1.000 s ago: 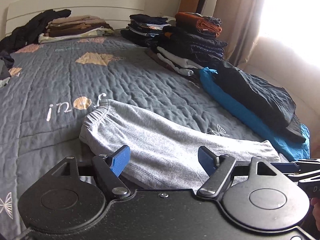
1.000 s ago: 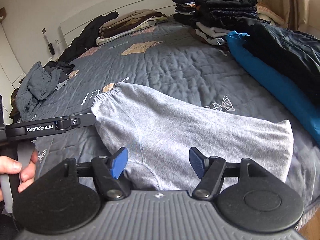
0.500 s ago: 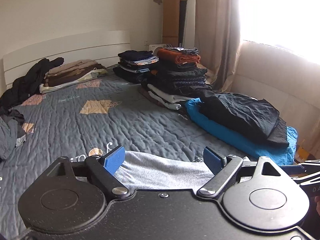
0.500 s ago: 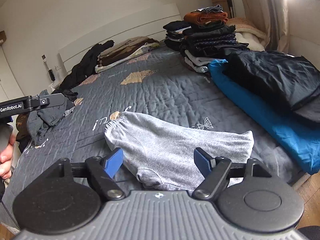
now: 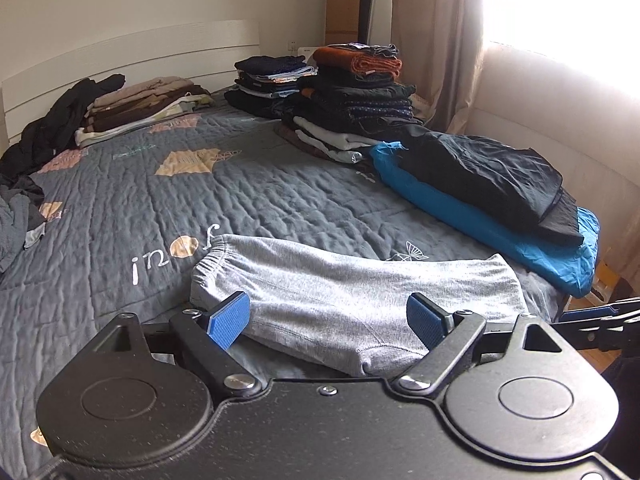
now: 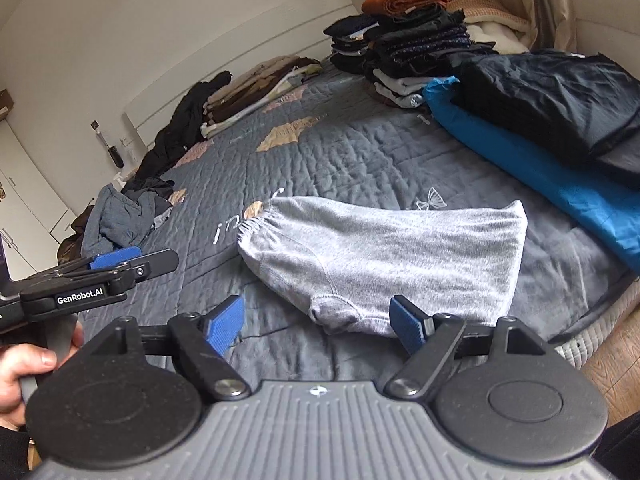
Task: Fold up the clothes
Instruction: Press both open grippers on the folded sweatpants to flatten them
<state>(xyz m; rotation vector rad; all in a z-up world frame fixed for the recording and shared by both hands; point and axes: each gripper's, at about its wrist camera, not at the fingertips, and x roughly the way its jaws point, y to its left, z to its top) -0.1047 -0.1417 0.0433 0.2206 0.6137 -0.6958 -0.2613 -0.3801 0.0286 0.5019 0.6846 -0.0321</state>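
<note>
Both grippers — left gripper point(image 5: 328, 322) and right gripper point(image 6: 318, 324) — hover empty, jaws spread, near the folded grey sweatpants point(image 6: 384, 256) lying left-to-right just beyond

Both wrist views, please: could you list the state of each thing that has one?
Grey sweatpants: folded, flat on the quilt, not held.
Left tool: open, empty.
Right tool: open, empty.
Blue garment: flat, black garment on top.
Dark stack: folded.
</note>
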